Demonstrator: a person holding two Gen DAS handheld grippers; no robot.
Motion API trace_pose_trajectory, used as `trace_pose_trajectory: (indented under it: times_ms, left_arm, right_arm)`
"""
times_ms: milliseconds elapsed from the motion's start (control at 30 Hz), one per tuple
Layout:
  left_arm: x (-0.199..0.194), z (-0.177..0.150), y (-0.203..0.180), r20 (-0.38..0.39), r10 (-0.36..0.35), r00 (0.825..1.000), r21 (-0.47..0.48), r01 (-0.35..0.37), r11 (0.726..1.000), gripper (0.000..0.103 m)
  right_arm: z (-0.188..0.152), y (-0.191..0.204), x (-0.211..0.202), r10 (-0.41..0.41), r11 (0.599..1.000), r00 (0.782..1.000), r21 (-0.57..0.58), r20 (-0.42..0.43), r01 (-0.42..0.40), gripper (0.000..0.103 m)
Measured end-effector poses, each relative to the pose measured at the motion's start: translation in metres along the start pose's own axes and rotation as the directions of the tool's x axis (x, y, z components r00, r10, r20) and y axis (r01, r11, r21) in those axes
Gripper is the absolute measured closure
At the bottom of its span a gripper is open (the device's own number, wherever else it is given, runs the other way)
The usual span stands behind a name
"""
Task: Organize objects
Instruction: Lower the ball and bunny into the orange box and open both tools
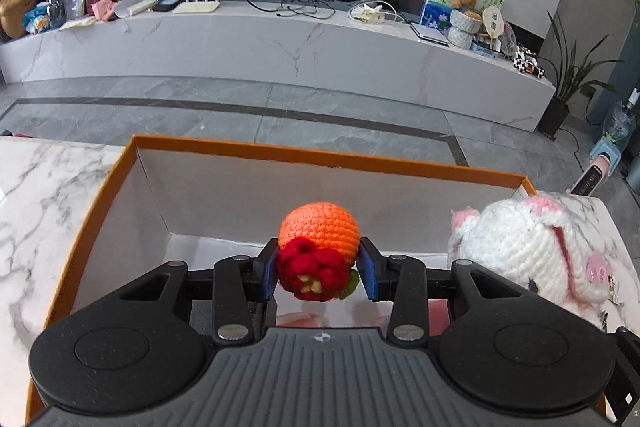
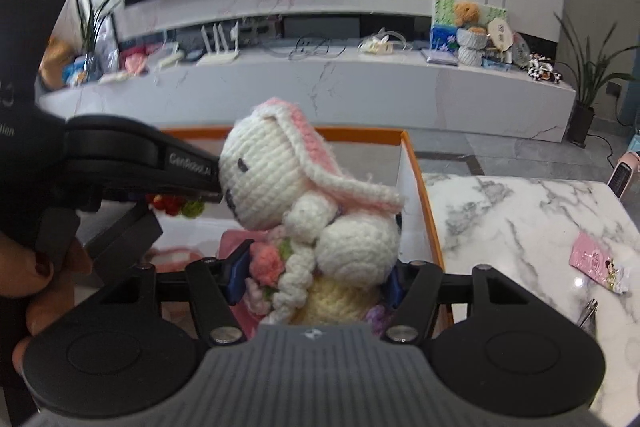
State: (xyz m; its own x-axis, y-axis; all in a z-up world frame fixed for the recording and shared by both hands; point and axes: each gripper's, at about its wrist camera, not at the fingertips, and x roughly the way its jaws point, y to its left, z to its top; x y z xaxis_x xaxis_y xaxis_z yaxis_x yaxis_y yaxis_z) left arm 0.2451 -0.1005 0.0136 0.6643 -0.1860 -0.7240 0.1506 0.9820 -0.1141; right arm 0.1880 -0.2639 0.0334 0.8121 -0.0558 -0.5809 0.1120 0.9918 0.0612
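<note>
If you let go of both toys at once they could knock together or catch the box (image 1: 256, 151) rim, since your two grippers hang close side by side over its right end. Your left gripper (image 1: 320, 267) is nearly closed, pinching the orange crochet ball (image 1: 318, 231) above the box floor. Your right gripper (image 2: 314, 279) is clamped on the white crochet rabbit (image 2: 280, 183), upright just inside the right wall.

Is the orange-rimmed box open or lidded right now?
Open. The orange-rimmed box has no lid on it in either view: its white inner walls and floor show, and the crocheted orange ball hangs over the opening.
</note>
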Motion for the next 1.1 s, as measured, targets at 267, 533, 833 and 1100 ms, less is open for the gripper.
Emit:
trace_pose_trajectory:
  times_ms: [267, 533, 833, 1100]
  left_arm:
    - [0.002, 0.000, -0.001, -0.028, 0.029, 0.999, 0.011, -0.029, 1.000, 0.057]
    - [0.003, 0.002, -0.006, -0.034, 0.049, 0.998, 0.020, -0.049, 0.999, 0.049]
    - [0.003, 0.002, -0.007, -0.032, 0.054, 0.998, 0.040, -0.052, 0.998, 0.047]
    - [0.003, 0.002, -0.007, -0.029, 0.037, 0.999, 0.044, -0.036, 0.998, 0.042]
  right_arm:
    - [0.001, 0.006, 0.003, -0.007, 0.999, 1.000, -0.048, -0.017, 0.006, 0.038]
    - [-0.002, 0.009, 0.003, -0.022, 0.998, 1.000, -0.060, -0.008, 0.021, 0.035]
    - [-0.004, 0.008, 0.002, -0.024, 0.997, 1.000, -0.073, 0.000, 0.024, 0.033]
    - [-0.001, -0.004, -0.004, -0.003, 1.000, 0.999, 0.017, 0.038, 0.003, 0.040]
